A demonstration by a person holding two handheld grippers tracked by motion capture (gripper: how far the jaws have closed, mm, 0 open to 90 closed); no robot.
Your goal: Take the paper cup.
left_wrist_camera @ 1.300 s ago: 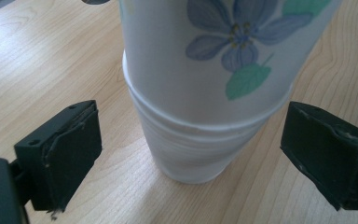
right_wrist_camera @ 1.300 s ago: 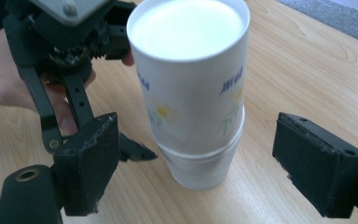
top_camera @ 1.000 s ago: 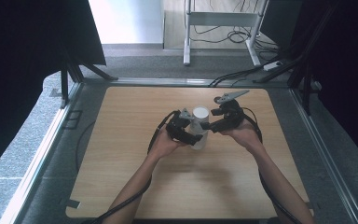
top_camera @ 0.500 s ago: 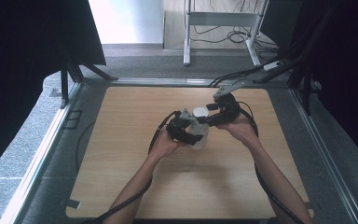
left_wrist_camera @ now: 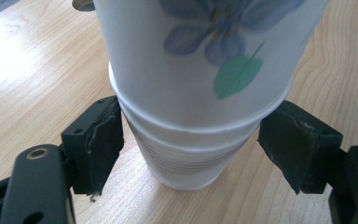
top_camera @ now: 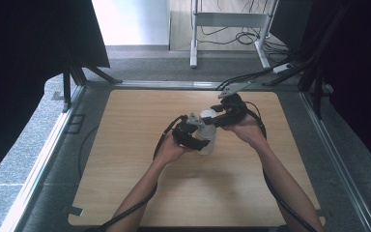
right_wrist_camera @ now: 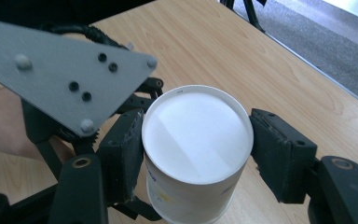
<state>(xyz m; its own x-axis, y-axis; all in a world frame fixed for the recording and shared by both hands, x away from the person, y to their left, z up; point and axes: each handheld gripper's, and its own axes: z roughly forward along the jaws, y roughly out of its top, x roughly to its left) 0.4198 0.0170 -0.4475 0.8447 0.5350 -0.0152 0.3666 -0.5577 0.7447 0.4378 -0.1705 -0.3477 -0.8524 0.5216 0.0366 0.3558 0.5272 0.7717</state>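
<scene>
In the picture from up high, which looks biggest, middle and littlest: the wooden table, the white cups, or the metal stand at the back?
1. Wooden table, biggest by far.
2. Metal stand; farther away and cut off, so unsure.
3. White cups, littlest.

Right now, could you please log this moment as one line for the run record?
scene: cup stack on table | left gripper: shut on cup stack | right gripper: shut on cup stack

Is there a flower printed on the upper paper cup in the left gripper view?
Yes, the upper paper cup carries a blue flower with a green leaf, above the plain lower cup it is nested with.
</scene>
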